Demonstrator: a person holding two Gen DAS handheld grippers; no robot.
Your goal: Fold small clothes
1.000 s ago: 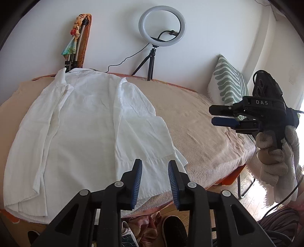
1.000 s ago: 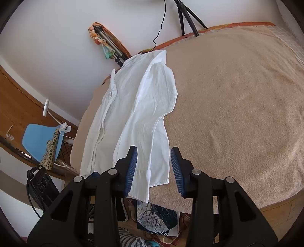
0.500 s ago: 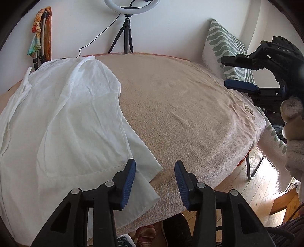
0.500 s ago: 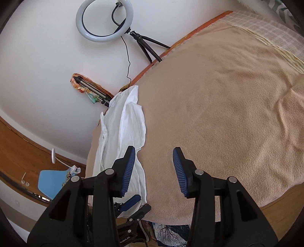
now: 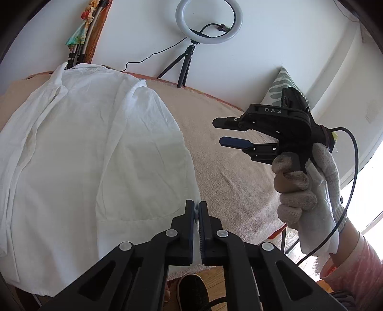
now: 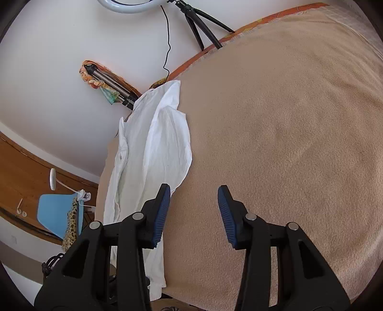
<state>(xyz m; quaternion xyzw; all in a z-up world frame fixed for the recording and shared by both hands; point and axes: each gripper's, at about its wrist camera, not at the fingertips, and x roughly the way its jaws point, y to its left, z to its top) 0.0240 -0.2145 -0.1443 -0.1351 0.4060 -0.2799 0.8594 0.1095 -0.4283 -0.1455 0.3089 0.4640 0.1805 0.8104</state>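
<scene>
On the beige fleece blanket (image 6: 287,131) covering the bed, a white button-up shirt (image 5: 83,155) lies spread flat, collar toward the wall. The left gripper (image 5: 196,210) sits at the shirt's right-hand edge, near the hem, and its jaws have just closed: the blue-padded fingers are pressed together with a thin fold of the white fabric pinched between them. Most of the shirt stretches away ahead and to the left of this gripper.

The right gripper (image 6: 194,208) is held off to the right of the left one, above bare blanket, gripped by a hand in a white knitted glove (image 5: 308,191) with a pink sleeve (image 5: 354,270) behind it. Its jaws stand spread apart with nothing between them; the shirt's edge lies just to the left of its left finger.

Ahead of both grippers, against the white wall, stands a white ring light on a black tripod (image 5: 208,22). A green-and-white patterned cushion (image 5: 280,86) leans beyond the right gripper.
</scene>
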